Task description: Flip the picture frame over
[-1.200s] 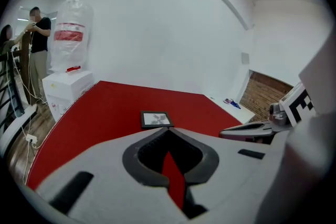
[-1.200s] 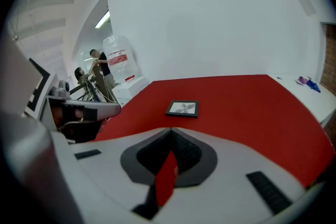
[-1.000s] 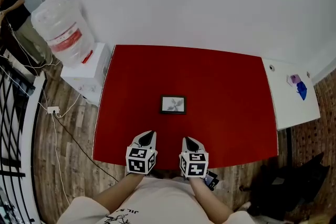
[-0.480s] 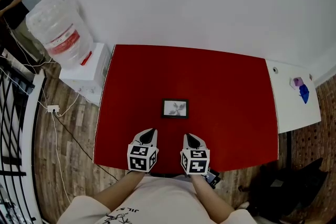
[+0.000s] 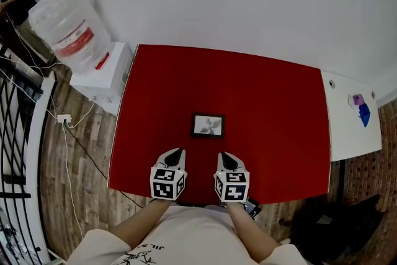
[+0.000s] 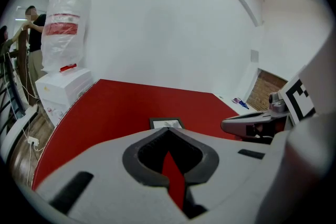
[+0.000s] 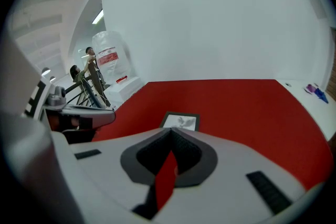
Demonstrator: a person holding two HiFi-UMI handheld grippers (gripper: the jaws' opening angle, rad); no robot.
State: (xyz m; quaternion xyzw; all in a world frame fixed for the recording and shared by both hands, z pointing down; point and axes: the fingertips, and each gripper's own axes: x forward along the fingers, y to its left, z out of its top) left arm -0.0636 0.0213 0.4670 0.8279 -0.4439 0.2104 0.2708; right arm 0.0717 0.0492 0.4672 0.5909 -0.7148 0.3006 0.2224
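The water jug (image 5: 65, 28) is seen well to the left of the picture frame (image 5: 208, 125), beyond the edge of the red table (image 5: 279, 102). The left gripper (image 5: 177, 152) is held on the frame's near left side, close to it but apart; its jaws are pressed together with nothing between them. The frame is laid flat on the table, picture side up, untouched. The right gripper (image 5: 224, 156) is held on the frame's near right side, likewise apart, its jaws closed and empty. A white side table (image 5: 347, 127) is seen well to the frame's right.
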